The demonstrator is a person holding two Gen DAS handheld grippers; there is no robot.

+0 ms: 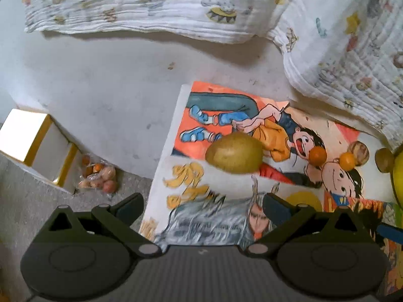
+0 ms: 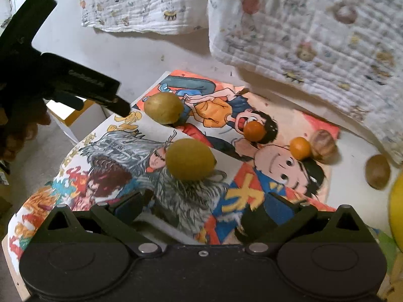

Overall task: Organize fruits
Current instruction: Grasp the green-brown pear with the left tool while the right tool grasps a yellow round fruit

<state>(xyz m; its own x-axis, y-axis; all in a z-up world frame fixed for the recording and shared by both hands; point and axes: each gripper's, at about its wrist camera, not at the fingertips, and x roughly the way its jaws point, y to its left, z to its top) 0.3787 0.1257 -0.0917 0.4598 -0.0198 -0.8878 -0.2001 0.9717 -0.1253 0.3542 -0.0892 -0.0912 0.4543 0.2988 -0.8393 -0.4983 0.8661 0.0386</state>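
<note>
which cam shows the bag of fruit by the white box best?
Left wrist: the bag lies in full view on the floor against the white box. Right wrist shows none of it; the left claw covers that area.

So the background here is a colourful cartoon poster [image 2: 264,176] spread flat over a low surface, with big-eyed characters, a grey-haired figure and yellow lettering on orange and white. Behind it hangs a crinkly white muslin blanket [image 1: 151,2] printed with little bears and stars, and another fold of it droops down on the right, over the poster's far corner. The floor [image 1: 100,88] is a scuffed pale grey. Off to the left sits a white box with yellow edges [image 1: 37,148], open on top.
</note>
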